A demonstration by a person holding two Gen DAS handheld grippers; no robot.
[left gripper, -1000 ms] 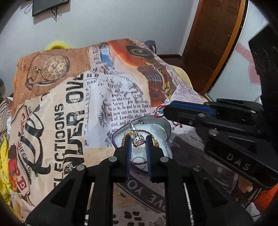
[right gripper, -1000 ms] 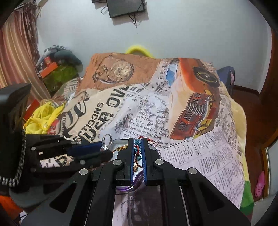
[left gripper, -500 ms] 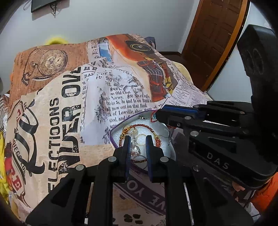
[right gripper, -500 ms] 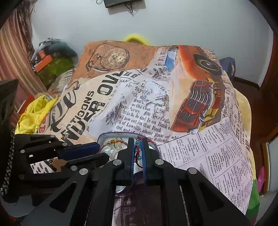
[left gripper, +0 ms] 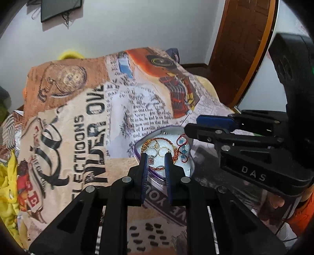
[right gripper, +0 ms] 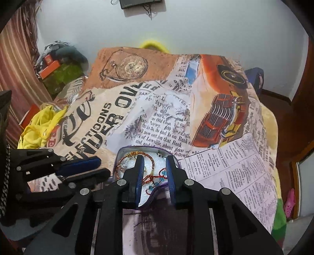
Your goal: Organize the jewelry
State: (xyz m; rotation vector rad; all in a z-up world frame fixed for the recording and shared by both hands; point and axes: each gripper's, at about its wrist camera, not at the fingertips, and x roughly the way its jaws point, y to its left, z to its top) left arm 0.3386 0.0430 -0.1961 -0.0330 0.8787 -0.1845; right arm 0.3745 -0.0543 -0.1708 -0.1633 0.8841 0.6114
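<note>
Both tongs now spread wide, L & R empty, bracelet dropped in tin

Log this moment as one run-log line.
left gripper: open | right gripper: open | both over heart-shaped tin holding red-thread bracelet

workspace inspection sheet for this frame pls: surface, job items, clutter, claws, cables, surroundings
Surface: printed blanket with newspaper and vintage car motifs, rumpled.
Job's things: heart-shaped tin on the blanket, holding a gold-red bracelet, rings and a red-thread piece with blue beads.
Clutter: yellow cloth at the blanket's left edge; orange boxes on a pile behind.
Claws: left claw open, empty, over the tin; right claw open, empty, over the tin.
Cables: wires dangling under a wall-mounted screen.
Surroundings: pale wall, wooden door, striped curtain.
</note>
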